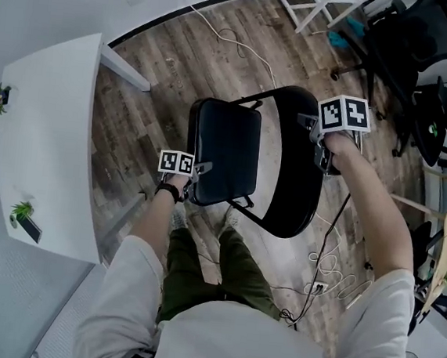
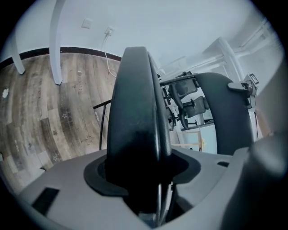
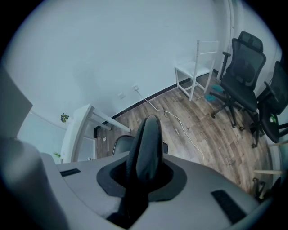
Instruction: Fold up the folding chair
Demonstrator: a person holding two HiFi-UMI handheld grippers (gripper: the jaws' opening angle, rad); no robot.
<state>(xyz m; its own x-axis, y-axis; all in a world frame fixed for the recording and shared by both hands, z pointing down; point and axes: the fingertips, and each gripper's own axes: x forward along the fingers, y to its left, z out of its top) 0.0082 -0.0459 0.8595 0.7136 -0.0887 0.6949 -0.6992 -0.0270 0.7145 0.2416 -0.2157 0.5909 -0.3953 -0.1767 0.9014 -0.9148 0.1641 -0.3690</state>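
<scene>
We've got the folding chair [image 1: 288, 200] on the wood floor [image 1: 179, 68] right in front of us, left gripper [image 1: 198, 167] clamped on the near-left edge of the seat [image 1: 225, 144] and right gripper [image 1: 322, 147] clamped on the top of the backrest [image 1: 300, 134], presumably so we can swing them together flat.

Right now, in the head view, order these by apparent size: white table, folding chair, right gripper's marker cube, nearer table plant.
1. white table
2. folding chair
3. marker cube, though it sits nearer the camera, which flatters it
4. plant
</scene>
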